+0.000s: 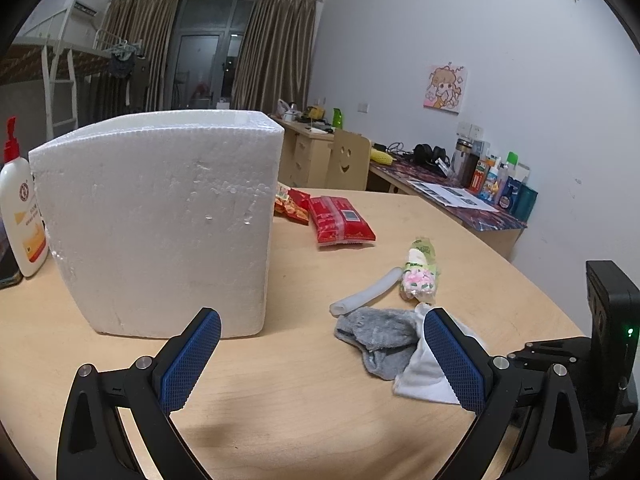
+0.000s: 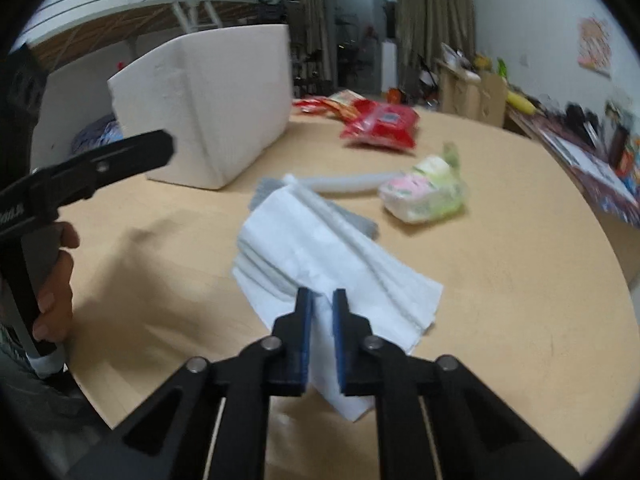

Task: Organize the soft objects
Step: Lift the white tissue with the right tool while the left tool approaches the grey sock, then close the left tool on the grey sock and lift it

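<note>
Right gripper [image 2: 322, 300] fingers clamp the white tissue stack [image 2: 340, 268] on the table [image 2: 500, 280]; left gripper [image 1: 320, 332] fingers spread, empty. Only the left view reveals the grey sock [image 1: 380, 336] beneath, beside the foam box [image 1: 160, 220].

Hardly any writing here can be read. The lotion bottle [image 1: 20, 204] at the left edge of the table [image 1: 280, 400] carries a round red emblem and an orange band with small print, all too small to make out. The red packet [image 1: 340, 220] toward the far edge of the table has a dark square code label on top; its pattern and any words stay unreadable. The green and pink packet [image 1: 420, 276] near the right edge bears a short dark line of print, too small to tell. The left tool's handle [image 2: 16, 212] shows a few pale letters, blurred and cut off.
</note>
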The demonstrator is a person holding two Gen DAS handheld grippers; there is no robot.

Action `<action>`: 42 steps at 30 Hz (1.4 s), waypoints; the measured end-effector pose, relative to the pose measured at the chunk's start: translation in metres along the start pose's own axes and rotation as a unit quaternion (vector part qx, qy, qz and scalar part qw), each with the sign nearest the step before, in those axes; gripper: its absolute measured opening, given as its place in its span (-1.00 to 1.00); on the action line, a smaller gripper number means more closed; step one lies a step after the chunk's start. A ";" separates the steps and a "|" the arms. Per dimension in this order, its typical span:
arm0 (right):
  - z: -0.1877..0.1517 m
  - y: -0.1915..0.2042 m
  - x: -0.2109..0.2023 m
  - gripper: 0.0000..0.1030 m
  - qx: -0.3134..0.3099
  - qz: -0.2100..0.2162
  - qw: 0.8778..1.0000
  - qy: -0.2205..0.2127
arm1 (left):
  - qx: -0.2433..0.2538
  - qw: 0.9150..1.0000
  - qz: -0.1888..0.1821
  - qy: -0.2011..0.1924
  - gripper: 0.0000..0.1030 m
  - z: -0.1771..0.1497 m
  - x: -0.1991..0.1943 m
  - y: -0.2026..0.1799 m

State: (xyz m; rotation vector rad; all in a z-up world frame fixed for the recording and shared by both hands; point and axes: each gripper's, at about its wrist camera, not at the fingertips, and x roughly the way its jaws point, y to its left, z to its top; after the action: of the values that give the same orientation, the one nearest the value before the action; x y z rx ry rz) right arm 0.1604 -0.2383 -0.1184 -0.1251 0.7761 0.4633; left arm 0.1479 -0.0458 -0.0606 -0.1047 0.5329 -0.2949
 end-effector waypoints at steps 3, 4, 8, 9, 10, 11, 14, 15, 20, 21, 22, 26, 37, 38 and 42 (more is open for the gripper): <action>-0.006 -0.004 -0.012 -0.85 0.012 0.010 1.000 -0.017 | 0.006 1.000 0.000 0.000 0.97 0.000 0.000 -0.004; -0.007 -0.006 -0.015 -0.85 0.019 0.010 1.000 -0.019 | 0.007 1.000 0.000 0.000 0.97 0.000 0.000 -0.005; -0.008 -0.016 -0.031 -0.85 0.041 -0.004 0.998 -0.045 | 0.010 1.000 -0.015 0.010 0.97 -0.001 0.002 -0.012; -0.009 -0.019 -0.033 -0.85 0.042 -0.007 0.998 -0.042 | 0.015 1.000 -0.018 0.012 0.97 -0.002 0.003 -0.016; -0.010 -0.019 -0.035 -0.85 0.039 -0.009 0.998 -0.043 | 0.019 0.999 -0.021 0.014 0.97 -0.002 0.003 -0.018; -0.010 -0.019 -0.037 -0.85 0.038 -0.011 0.998 -0.048 | 0.022 0.999 -0.023 0.015 0.97 -0.002 0.003 -0.021; -0.011 -0.022 -0.040 -0.85 0.038 -0.017 0.998 -0.054 | 0.024 0.999 -0.019 0.010 0.97 0.000 0.001 -0.025; -0.010 -0.026 -0.040 -0.85 0.046 -0.021 0.997 -0.057 | 0.023 0.999 -0.021 0.014 0.97 0.000 0.002 -0.026; -0.014 -0.039 -0.051 -0.85 0.060 -0.036 0.995 -0.070 | 0.040 0.998 -0.042 0.039 0.97 -0.001 0.013 -0.043; -0.015 -0.042 -0.053 -0.85 0.063 -0.037 0.995 -0.069 | 0.046 0.997 -0.039 0.042 0.97 -0.001 0.016 -0.048; -0.016 -0.045 -0.054 -0.85 0.066 -0.039 0.995 -0.071 | 0.048 0.997 -0.039 0.046 0.97 -0.001 0.019 -0.050; -0.021 -0.054 -0.051 -0.85 0.081 -0.041 0.994 -0.066 | 0.045 0.996 -0.042 0.063 0.97 0.001 0.031 -0.059; -0.026 -0.060 -0.045 -0.84 0.080 -0.016 0.995 -0.060 | 0.038 0.993 -0.026 0.105 0.97 0.000 0.065 -0.073; -0.026 -0.061 -0.045 -0.84 0.080 -0.015 0.995 -0.062 | 0.038 0.993 -0.025 0.110 0.97 -0.001 0.068 -0.073; -0.026 -0.065 -0.048 -0.52 0.073 -0.028 0.995 -0.066 | 0.041 0.991 -0.018 0.124 0.97 -0.003 0.075 -0.076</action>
State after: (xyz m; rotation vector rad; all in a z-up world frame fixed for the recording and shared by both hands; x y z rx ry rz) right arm 0.1431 -0.3207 -0.1077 0.0189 0.6721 0.3563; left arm 0.1886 -0.1412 -0.0859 0.0021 0.7649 -0.3673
